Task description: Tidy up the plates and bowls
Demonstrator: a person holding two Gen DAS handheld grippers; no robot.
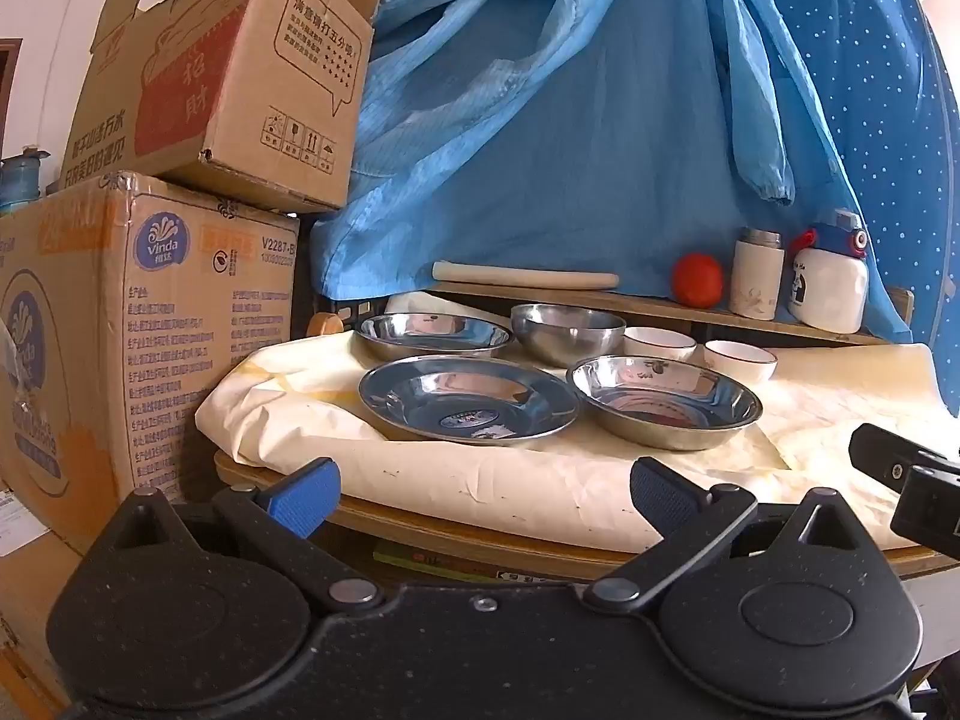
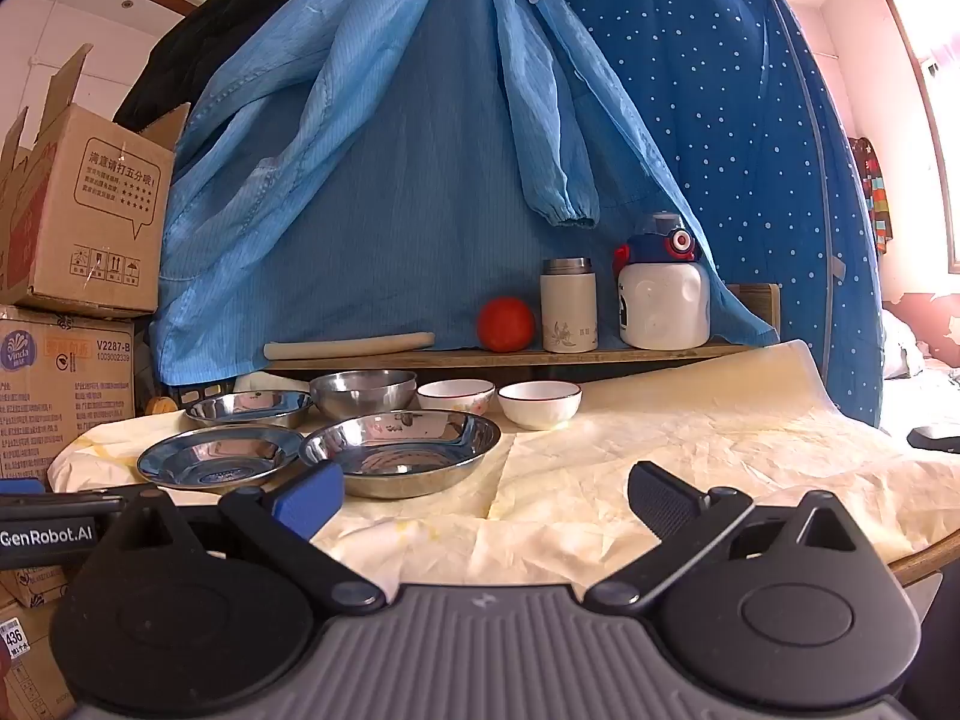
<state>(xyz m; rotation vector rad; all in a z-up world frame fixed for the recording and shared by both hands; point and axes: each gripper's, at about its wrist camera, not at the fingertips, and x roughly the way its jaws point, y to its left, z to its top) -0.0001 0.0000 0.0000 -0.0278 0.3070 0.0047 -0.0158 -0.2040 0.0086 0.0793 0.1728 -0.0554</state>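
On the cloth-covered table stand a flat steel plate [image 1: 468, 399] [image 2: 219, 456], a deeper steel dish [image 1: 663, 399] [image 2: 399, 447], a third steel plate [image 1: 432, 335] [image 2: 249, 408] behind, a steel bowl [image 1: 567, 330] [image 2: 363, 391] and two white ceramic bowls [image 1: 659, 341] [image 1: 739, 359] [image 2: 456, 393] [image 2: 539, 402]. My left gripper [image 1: 483, 495] is open and empty, before the table's front edge. My right gripper [image 2: 483, 495] is open and empty, over the front of the table, just short of the deeper dish.
Stacked cardboard boxes [image 1: 150, 300] stand left of the table. A low wooden shelf [image 2: 510, 354] at the back holds a rolling pin [image 2: 348, 345], a red ball [image 2: 505, 324], a flask [image 2: 567, 306] and a white bottle [image 2: 663, 294]. Blue cloth [image 2: 420, 150] hangs behind.
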